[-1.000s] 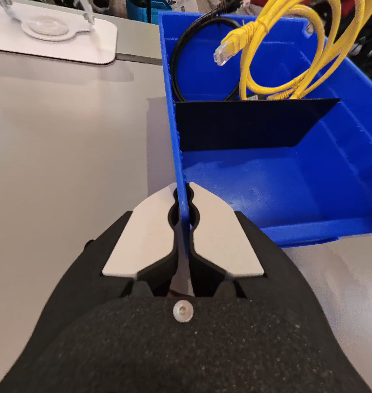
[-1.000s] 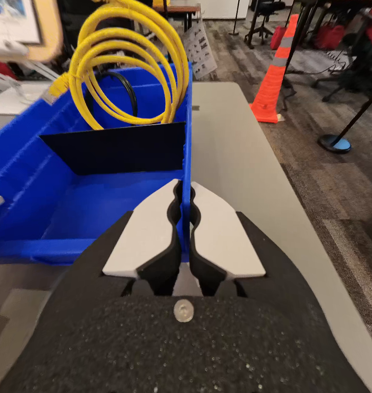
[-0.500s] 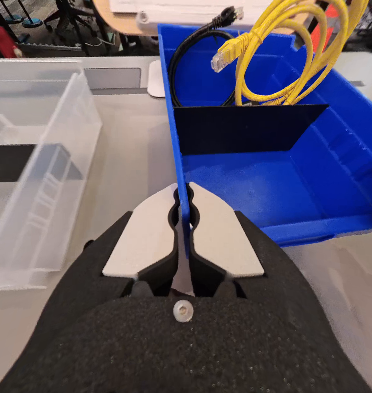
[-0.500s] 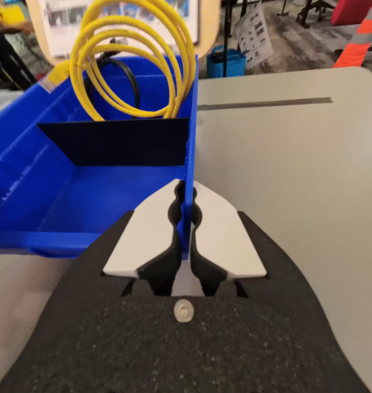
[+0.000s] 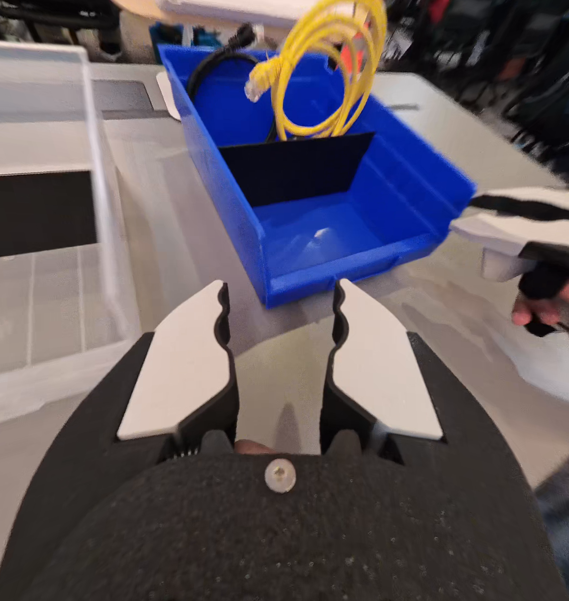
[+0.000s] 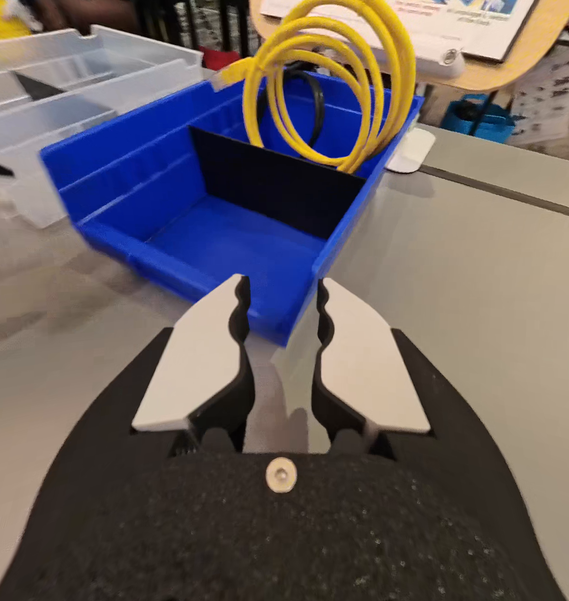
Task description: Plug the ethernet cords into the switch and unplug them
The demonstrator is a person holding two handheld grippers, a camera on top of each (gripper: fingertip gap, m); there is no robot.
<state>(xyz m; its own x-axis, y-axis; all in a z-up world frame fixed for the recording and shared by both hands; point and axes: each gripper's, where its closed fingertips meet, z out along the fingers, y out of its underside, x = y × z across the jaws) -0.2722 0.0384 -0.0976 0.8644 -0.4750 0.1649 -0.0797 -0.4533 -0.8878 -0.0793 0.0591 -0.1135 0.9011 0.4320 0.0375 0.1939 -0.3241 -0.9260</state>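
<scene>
Left wrist view: the left gripper (image 5: 279, 286) stood with its fingers (image 5: 192, 351) spread wide, nothing between them but bare grey bench (image 5: 455, 136). The blue bin (image 5: 309, 286) sat just beyond the fingertips, its near corner in line with the gap and apart from both pads. A black divider (image 5: 292, 172) split the bin across. The near compartment showed only blue floor. Behind the divider, in the far compartment, stood a coiled yellow ethernet cord (image 5: 325, 81), its clear plug (image 5: 253, 91) hanging toward the bin's left wall, and beside it a black cord (image 5: 211, 65). A clear plastic bin (image 5: 48, 292) lay left of the blue bin. At the blue bin's right near corner the right gripper (image 5: 465, 214) appeared, held by a hand (image 5: 546, 309); its finger state could not be judged from this view.

Right wrist view: the right gripper (image 6: 283, 286) had its fingers (image 6: 208, 344) apart, pinching nothing. The blue bin's (image 6: 114, 156) near right corner lay between the fingertips and below them, with clear space at the left pad; contact at the right pad could not be told. The yellow ethernet cord (image 6: 328, 81) and black cord (image 6: 318, 104) stood behind the divider (image 6: 276, 185). The clear plastic bin (image 6: 81, 65) lay beyond the blue bin's left wall. No switch appeared in either view.
</scene>
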